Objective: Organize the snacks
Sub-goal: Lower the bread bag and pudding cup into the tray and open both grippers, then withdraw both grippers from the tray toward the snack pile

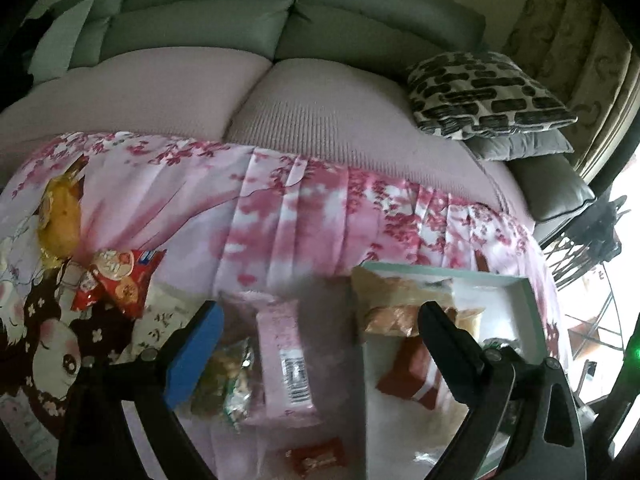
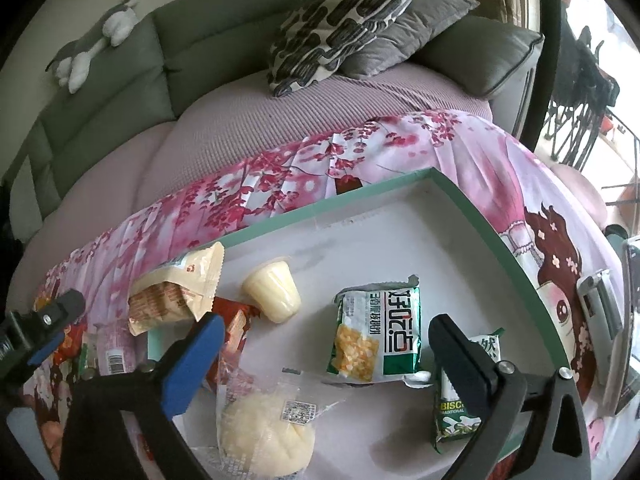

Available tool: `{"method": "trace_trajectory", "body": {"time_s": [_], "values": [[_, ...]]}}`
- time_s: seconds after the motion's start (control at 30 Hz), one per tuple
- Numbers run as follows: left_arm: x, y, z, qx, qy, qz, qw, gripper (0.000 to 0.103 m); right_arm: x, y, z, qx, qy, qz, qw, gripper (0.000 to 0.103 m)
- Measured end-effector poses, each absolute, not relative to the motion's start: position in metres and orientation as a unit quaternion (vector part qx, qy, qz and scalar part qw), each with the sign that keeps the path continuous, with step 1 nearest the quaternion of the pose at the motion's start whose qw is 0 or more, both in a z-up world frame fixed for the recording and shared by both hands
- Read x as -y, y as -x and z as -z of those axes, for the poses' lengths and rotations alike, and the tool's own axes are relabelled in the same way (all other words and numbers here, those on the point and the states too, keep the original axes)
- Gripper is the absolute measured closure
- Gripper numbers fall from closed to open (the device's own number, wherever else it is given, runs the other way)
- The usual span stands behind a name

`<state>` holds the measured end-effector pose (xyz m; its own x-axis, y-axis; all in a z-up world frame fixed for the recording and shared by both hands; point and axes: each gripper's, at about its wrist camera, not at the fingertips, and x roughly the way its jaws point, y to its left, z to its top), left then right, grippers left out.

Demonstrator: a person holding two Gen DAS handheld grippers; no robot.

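A green-rimmed white tray (image 2: 472, 204) lies on a pink blossom cloth. In the right wrist view it holds a green corn-snack packet (image 2: 376, 336), a pale pudding cup (image 2: 274, 292), a wrapped bun (image 2: 264, 432), a green biscuit pack (image 2: 456, 412) and a red packet (image 2: 236, 320); a beige wafer packet (image 2: 176, 296) lies across its rim. My right gripper (image 2: 324, 344) is open and empty above them. My left gripper (image 1: 320, 328) is open over a pink packet (image 1: 284, 364) and a clear nut packet (image 1: 228, 380) left of the tray (image 1: 532, 304).
Red snack packets (image 1: 120, 276) and a yellow packet (image 1: 60, 216) lie at the cloth's left. A small red packet (image 1: 316, 456) lies near the front. Patterned and grey cushions (image 2: 352, 20) sit on the sofa behind. A silver device (image 2: 600, 308) lies right of the tray.
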<state>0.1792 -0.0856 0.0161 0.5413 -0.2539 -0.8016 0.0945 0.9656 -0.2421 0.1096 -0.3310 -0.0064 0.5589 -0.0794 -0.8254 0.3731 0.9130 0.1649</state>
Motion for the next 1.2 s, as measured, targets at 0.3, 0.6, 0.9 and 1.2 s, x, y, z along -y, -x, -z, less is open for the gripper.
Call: {"method": "trace_trajectory", "body": {"time_s": [0.3, 0.6, 0.9, 1.2], "values": [[0.075, -0.164, -0.009, -0.467, 0.069, 0.098, 0.876, 0.005, 0.323, -0.110, 0.007, -0.461, -0.152, 0.126, 0.865, 0.000], [0.052, -0.148, -0.015, -0.472, 0.065, 0.076, 0.876, 0.005, 0.303, -0.106, -0.001, -0.469, -0.137, 0.110, 0.866, 0.000], [0.013, -0.135, -0.010, -0.495, 0.054, 0.026, 0.867, 0.005, 0.265, -0.104, -0.007, -0.475, -0.144, 0.070, 0.865, 0.000], [-0.039, -0.121, -0.002, -0.506, 0.081, -0.026, 0.858, 0.005, 0.221, -0.103, -0.018, -0.471, -0.139, 0.018, 0.871, 0.000]]}}
